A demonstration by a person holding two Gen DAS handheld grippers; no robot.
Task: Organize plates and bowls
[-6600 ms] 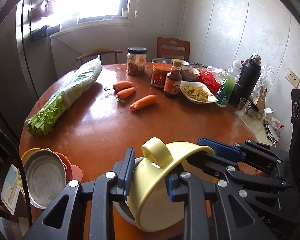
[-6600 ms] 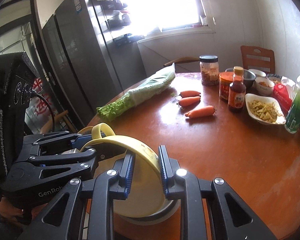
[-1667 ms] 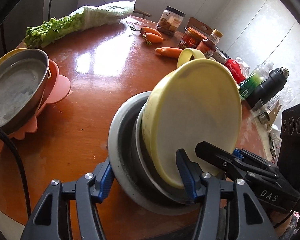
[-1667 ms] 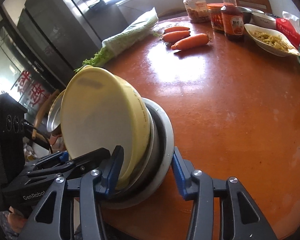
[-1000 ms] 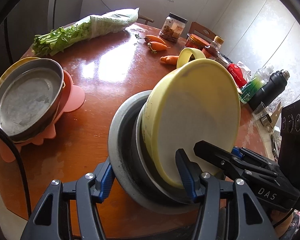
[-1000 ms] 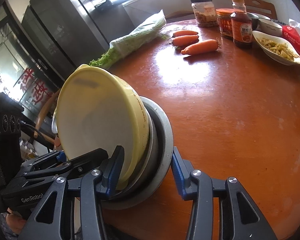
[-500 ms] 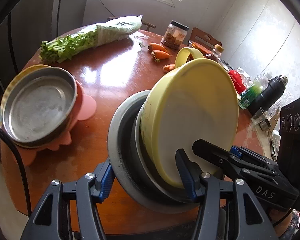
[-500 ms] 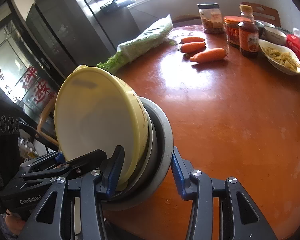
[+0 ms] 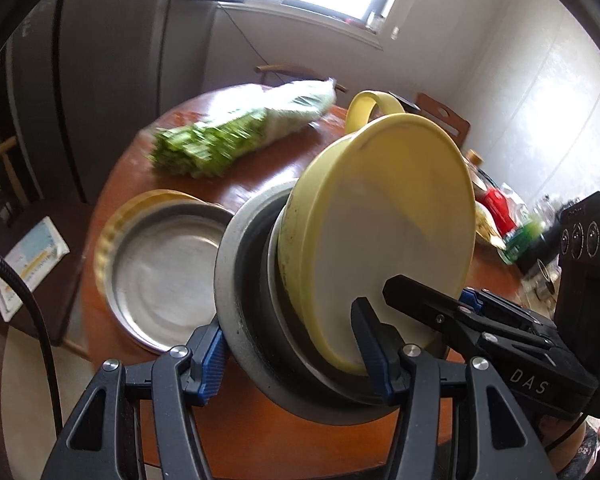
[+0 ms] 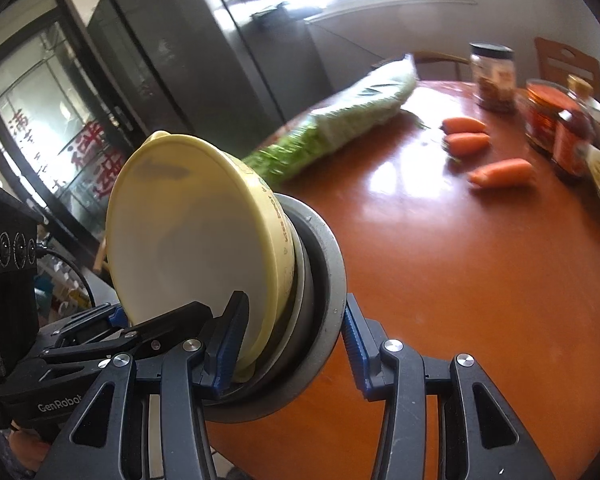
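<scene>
Yellow bowl (image 9: 384, 224) nested in metal bowl (image 9: 236, 280), both clamped by left gripper (image 9: 296, 356), right gripper (image 10: 292, 344).

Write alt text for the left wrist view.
The left gripper clamps a tilted stack: a yellow handled bowl nested in grey metal dishes, with the right gripper gripping from the other side. Behind, on the round wooden table, sit a metal plate and bagged greens.

Bowl stack (image 9: 340, 280) right of metal plate (image 9: 160, 272).
</scene>
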